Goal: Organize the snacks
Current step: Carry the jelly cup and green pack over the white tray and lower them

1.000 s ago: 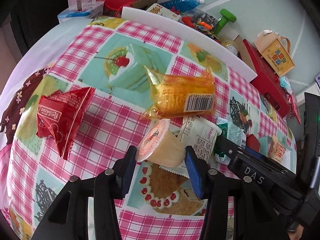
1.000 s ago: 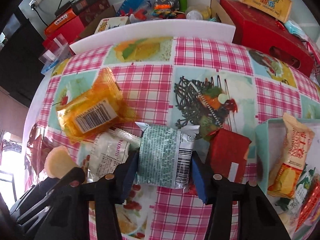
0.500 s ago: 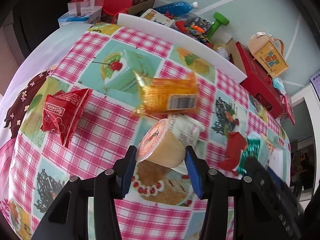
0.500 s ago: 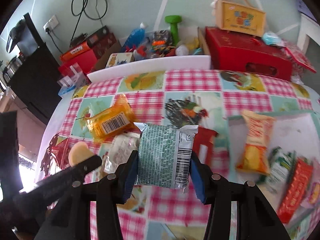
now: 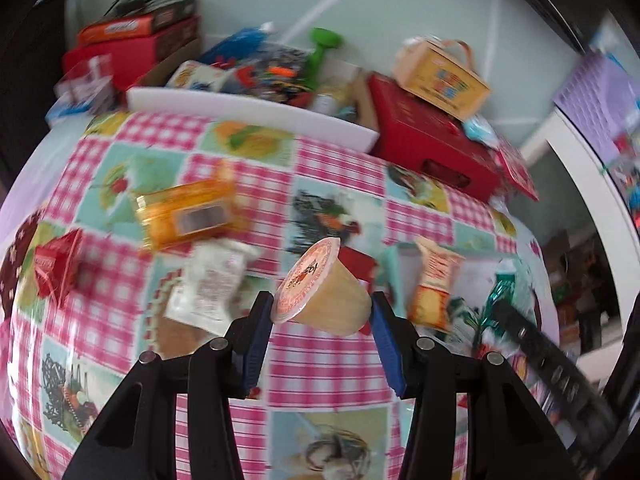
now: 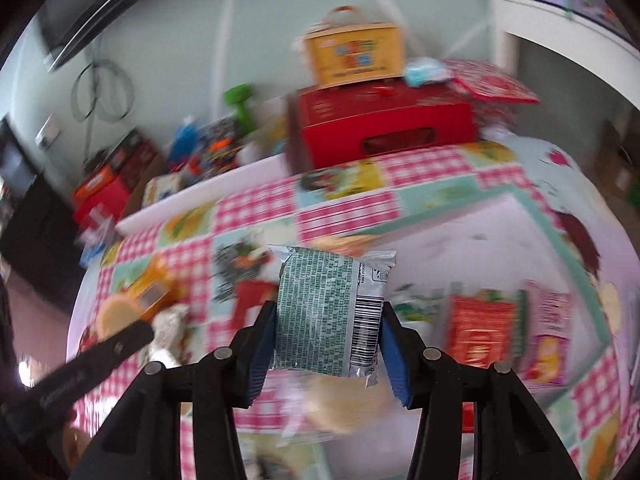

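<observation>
My left gripper (image 5: 322, 314) is shut on a pale orange jelly cup (image 5: 324, 292) and holds it above the checked tablecloth (image 5: 332, 376). My right gripper (image 6: 328, 326) is shut on a green and silver snack packet (image 6: 330, 314) and holds it above the near edge of a pale green tray (image 6: 576, 256). The tray holds several snack packs, among them a red one (image 6: 478, 320). In the left wrist view the tray (image 5: 390, 258) lies at the right with a yellow packet (image 5: 434, 284) in it. On the cloth lie an orange pack (image 5: 188, 214), a white pack (image 5: 210, 284) and a red pack (image 5: 54, 266).
A white foam board (image 5: 252, 110) edges the table's far side. Behind it stand red boxes (image 5: 432, 140), a yellow carry box (image 5: 442, 76), a green dumbbell (image 5: 322, 50) and loose clutter. A small red pack (image 6: 252, 306) lies left of the green packet.
Both grippers have lifted their snacks and swung right, toward the tray. The right gripper now hangs over the tray's edge; the views are motion-blurred.
</observation>
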Tool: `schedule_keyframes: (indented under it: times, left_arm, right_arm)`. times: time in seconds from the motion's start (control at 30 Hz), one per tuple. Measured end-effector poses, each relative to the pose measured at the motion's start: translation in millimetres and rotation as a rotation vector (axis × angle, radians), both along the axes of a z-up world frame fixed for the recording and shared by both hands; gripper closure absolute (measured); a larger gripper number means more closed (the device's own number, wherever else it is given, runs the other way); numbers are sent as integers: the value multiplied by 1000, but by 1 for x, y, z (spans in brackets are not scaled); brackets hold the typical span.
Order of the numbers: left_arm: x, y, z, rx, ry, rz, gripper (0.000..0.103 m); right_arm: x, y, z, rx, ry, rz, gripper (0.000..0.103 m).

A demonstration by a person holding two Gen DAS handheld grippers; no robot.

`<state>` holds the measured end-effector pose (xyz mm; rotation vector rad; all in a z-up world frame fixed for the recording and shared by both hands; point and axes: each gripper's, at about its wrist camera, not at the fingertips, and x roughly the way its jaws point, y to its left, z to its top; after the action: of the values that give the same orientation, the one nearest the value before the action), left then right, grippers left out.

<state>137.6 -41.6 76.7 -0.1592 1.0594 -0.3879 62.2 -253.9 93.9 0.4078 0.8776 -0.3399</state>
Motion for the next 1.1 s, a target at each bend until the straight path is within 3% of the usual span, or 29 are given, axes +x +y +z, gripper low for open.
schedule_keyframes:
  times: [0.23,0.63,1.0,1.1]
  left_arm:
    - [-20,-61,12,93,-77,-133,53]
    - [-8,-167,-6,140,49,-336,53]
    - [22,-222,-20,229,79,-326,53]
    - [35,-223,-29,201,133,-286,53]
  right_arm:
    - [-23,-73,-7,-3,-16,-168,51]
    - [-27,-134,-26,13,-27,-257,51]
    - [-20,-150,-44,5,17,-255,51]
    - [-18,-153,-49,6,29,-251,51]
